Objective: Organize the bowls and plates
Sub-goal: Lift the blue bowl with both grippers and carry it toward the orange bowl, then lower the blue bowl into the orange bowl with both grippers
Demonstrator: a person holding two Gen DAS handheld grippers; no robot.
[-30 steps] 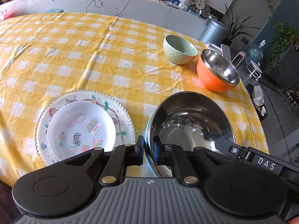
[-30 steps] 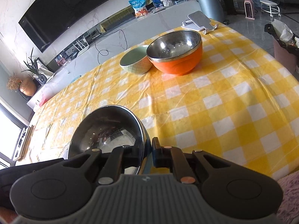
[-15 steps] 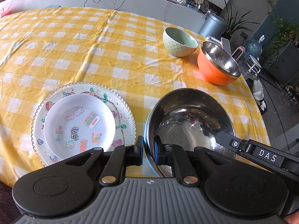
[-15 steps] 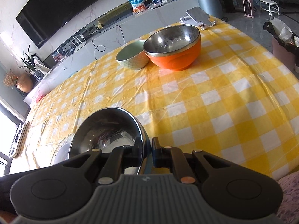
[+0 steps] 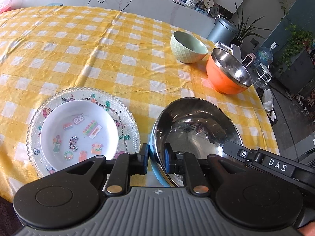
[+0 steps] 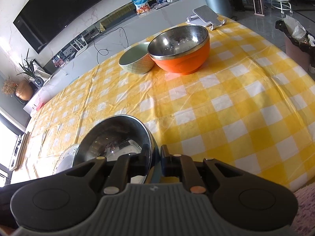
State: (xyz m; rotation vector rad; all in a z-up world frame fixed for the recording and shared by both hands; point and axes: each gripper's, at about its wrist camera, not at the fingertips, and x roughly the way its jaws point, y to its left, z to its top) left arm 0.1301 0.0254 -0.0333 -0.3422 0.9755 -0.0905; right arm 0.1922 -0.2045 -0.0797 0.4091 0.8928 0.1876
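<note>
At the near edge of the worktop (image 5: 122, 45), on its yellow checked cloth, stood a steel bowl with a blue outer shell (image 5: 196, 129), just right of a beaded glass plate (image 5: 130, 122) carrying a white dish with stickers (image 5: 78, 129). The left tool (image 5: 156, 158) straddled the bowl's near-left rim, one pad outside and one inside. Its jaws had just been opening, and a sliver of gap showed at the outer pad, so the grip looked released or nearly so. The right tool (image 6: 155, 162) straddled the opposite rim in the same way, its jaws also narrow and just easing apart with the wall between them; whether its pads pressed the metal could not be told.

The bowl seemed to sit flat on the cloth. Further back, well apart from it, a pale green bowl (image 5: 188, 47) stood just beside an orange bowl with a steel lining (image 5: 228, 74).

The steel bowl should be stiff, fairly light and slick; its thin rolled rim is the natural place to pinch, and a hold on two opposite sides would stop it swinging. The glass plate and white dish look brittle and call for gentler handling.
</note>
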